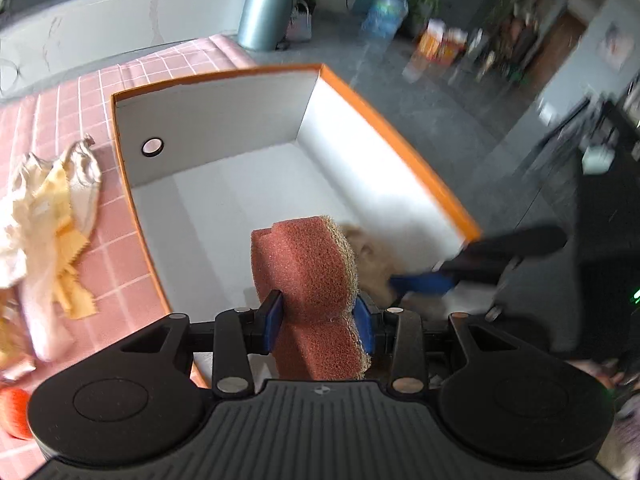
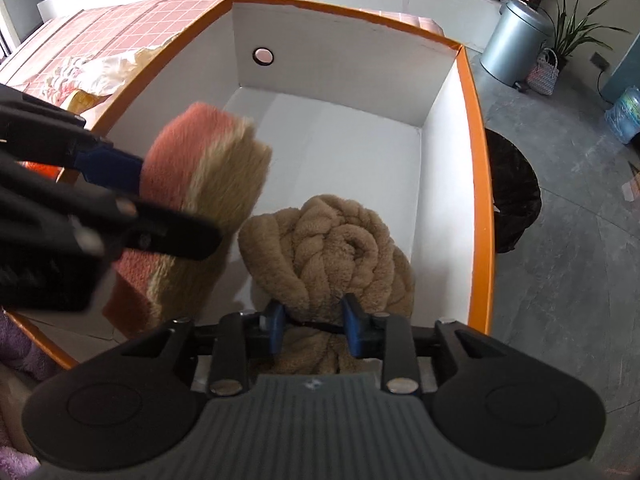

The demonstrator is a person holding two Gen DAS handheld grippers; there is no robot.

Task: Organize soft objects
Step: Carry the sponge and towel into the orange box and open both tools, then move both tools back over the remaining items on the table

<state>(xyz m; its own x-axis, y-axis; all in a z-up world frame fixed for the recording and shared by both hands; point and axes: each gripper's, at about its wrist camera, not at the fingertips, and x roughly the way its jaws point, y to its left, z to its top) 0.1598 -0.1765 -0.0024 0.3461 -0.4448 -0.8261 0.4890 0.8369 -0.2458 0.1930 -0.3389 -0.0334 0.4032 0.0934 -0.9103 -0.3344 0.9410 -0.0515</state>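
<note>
I am holding the left gripper [image 1: 320,316] clamped on one pink sponge [image 1: 308,280], its blue pads pressing the foam face on one side and the tan scouring layer on the other, so the sponge is hanging upright over the near end of the box and can drop straight in. My right gripper [image 2: 312,322] is standing with its jaws partly apart around the neck of one rolled tan fleece towel [image 2: 332,240]; I am reading the pads as no longer squeezing it, since the roll is sitting on the white floor of the orange-rimmed box [image 2: 476,168] at its near end, right where I want it. The box is otherwise bare inside, so I am keeping the two soft items side by side. Farther out on the pink tiled tabletop [image 1: 132,80], one heap of cream and yellow cloths [image 1: 52,208] is waiting just beside the box wall. Farthest away, one grey lidded bin [image 1: 264,12] is standing on the floor.
</note>
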